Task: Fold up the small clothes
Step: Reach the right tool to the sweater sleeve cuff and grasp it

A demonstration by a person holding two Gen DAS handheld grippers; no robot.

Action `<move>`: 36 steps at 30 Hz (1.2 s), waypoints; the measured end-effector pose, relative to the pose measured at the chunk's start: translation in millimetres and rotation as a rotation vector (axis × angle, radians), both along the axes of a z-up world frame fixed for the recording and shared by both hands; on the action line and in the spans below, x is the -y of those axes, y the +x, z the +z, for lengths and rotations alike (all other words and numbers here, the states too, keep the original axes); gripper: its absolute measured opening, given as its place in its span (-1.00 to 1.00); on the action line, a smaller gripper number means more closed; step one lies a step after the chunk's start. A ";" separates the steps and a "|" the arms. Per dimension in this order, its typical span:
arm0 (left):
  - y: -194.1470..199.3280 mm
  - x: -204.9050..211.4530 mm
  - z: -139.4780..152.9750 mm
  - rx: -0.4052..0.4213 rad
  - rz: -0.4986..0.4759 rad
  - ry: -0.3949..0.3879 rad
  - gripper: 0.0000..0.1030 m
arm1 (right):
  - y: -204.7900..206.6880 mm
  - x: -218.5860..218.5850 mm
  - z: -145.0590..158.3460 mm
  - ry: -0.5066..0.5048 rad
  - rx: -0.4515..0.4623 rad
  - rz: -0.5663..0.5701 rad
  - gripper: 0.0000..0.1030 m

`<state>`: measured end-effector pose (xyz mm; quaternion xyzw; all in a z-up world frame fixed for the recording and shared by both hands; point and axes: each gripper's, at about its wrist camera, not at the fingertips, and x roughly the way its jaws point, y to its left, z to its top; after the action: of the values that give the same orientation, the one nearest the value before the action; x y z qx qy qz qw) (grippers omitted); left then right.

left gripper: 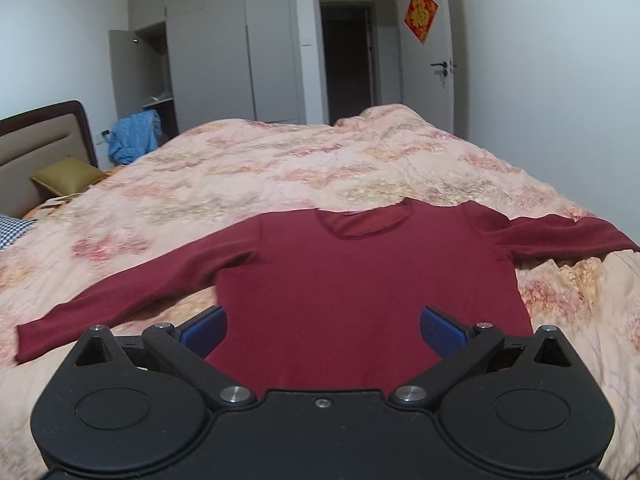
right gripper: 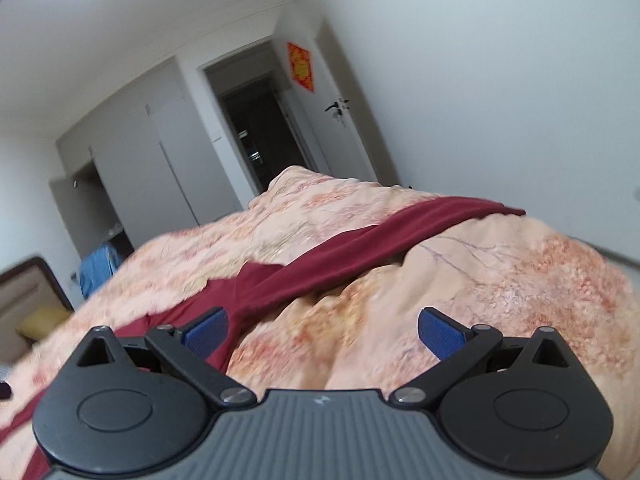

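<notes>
The dark red long-sleeved knit top point(left gripper: 360, 280) lies flat, sleeves spread, on the peach floral quilted bedspread point(left gripper: 280, 168); its hem is hidden behind the left gripper point(left gripper: 322, 330), whose blue-padded jaws stand wide and empty above the lower body; the right gripper point(right gripper: 322, 330), equally wide with nothing between its jaws, hovers above bare quilt beside one sleeve, that view being blurred; beyond, a blue garment point(left gripper: 134, 136) hangs by the grey wardrobe point(left gripper: 224, 56), and an olive cushion point(left gripper: 66, 176) sits near the headboard
</notes>
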<state>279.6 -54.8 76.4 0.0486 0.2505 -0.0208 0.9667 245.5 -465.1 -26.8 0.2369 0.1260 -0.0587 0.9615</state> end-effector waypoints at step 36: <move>124.9 41.0 -73.4 -0.130 0.038 -0.045 0.99 | 197.6 214.4 -51.7 0.311 -0.183 -0.356 -0.11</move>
<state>404.5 -95.8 3.1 0.0204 0.3132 -0.0112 0.9494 443.0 -679.6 -78.5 0.3942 0.1761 -0.2282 0.8727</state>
